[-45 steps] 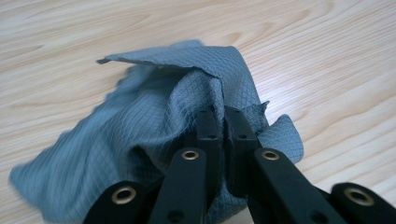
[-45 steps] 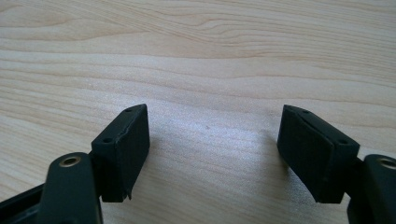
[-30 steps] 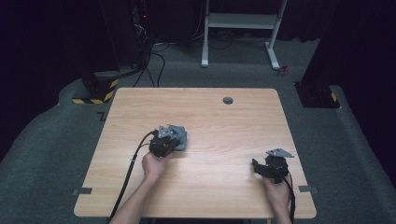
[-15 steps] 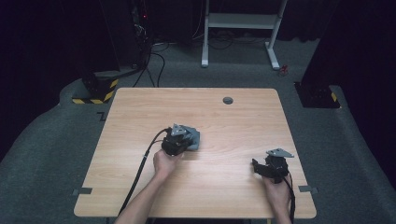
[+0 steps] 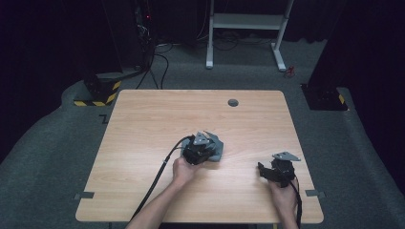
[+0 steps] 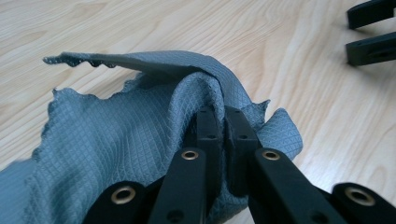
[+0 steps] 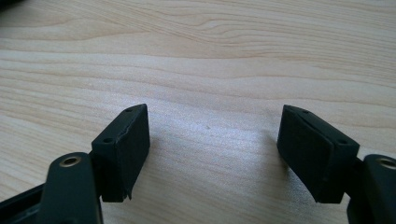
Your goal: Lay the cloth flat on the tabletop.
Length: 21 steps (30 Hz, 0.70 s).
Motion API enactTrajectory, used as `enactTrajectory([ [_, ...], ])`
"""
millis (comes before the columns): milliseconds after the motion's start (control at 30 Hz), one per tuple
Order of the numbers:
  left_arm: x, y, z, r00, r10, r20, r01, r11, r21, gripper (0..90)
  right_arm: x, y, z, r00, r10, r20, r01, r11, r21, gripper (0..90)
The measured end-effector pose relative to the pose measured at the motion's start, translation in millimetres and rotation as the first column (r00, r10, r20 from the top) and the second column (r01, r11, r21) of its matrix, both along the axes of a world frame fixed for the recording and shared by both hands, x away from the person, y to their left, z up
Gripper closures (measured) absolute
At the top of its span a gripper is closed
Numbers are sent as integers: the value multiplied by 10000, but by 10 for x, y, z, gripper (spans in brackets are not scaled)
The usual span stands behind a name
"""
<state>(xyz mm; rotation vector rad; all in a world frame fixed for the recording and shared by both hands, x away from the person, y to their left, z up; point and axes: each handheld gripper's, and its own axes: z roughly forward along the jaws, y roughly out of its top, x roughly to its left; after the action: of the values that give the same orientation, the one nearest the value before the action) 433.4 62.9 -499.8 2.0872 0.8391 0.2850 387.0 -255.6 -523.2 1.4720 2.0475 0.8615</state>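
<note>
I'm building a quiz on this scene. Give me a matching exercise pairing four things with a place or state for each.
Things:
1. left gripper
2. right gripper
3. grey waffle-textured cloth
4. small dark round disc

States:
A. near the light wooden table's far edge
B. jaws wide apart over bare wood
C. bunched, pinched in a fold
D. jaws shut on fabric

Pairs: 1-D, 2-B, 3-C, 4-A

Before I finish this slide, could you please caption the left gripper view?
Left hand-held gripper shut on a bunched grey cloth lying on the wooden table.
</note>
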Motion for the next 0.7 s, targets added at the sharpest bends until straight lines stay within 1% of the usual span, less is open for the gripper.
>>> enactTrajectory([
  [67, -12, -62, -4, 9999, -94, -43, 94, 9999, -43, 862, -1, 1, 0, 10000, -6, -5, 6, 10000, 7, 254],
  [133, -21, -127, -16, 9998, -184, -98, 185, 9998, 74, 860, 0, 0, 0, 10000, 2, 1, -2, 10000, 2, 254],
  [200, -20, -169, -39, 9996, -220, -199, 221, 9998, 30, 858, -1, 1, 0, 10000, -6, -6, 6, 10000, 8, 255],
  [300, -28, -210, -75, 9992, -279, -298, 280, 9996, 46, 852, -1, 1, 0, 10000, -3, -2, 3, 10000, 2, 255],
  [367, -39, -212, -75, 9987, -359, -348, 363, 9993, 105, 833, -1, 1, 0, 10000, -5, -4, 5, 10000, 9, 255],
  [400, -45, -206, -63, 9983, -414, -400, 417, 9991, 74, 803, -1, 1, 0, 10000, -3, -1, 3, 10000, 3, 255],
  [433, -58, -198, -41, 9982, -439, -418, 439, 9990, -14, 750, -1, 1, 0, 10000, -3, -2, 3, 10000, 1, 255],
  [467, -75, -180, -22, 9983, -463, -346, 463, 9989, -8, 703, -1, 1, 0, 10000, 0, -2, 0, 10000, 2, 257],
  [533, -114, -130, 2, 9989, -352, -314, 349, 9993, -118, 640, -4, 3, 0, 10000, 68, 43, -68, 10000, -13, 286],
  [600, -154, -46, 23, 9991, -299, -302, 295, 9995, -136, 608, -12, 18, 4, 9999, 115, 65, -115, 9999, 12, 331],
  [667, -197, 30, 51, 9998, -172, -118, 173, 9998, 57, 601, -28, 33, 7, 9996, 257, 141, -257, 9997, 7, 400],
  [700, -215, 71, 73, 9999, -88, -59, 89, 9997, 219, 602, -35, 44, 8, 9995, 287, 153, -288, 9996, 23, 429],
])
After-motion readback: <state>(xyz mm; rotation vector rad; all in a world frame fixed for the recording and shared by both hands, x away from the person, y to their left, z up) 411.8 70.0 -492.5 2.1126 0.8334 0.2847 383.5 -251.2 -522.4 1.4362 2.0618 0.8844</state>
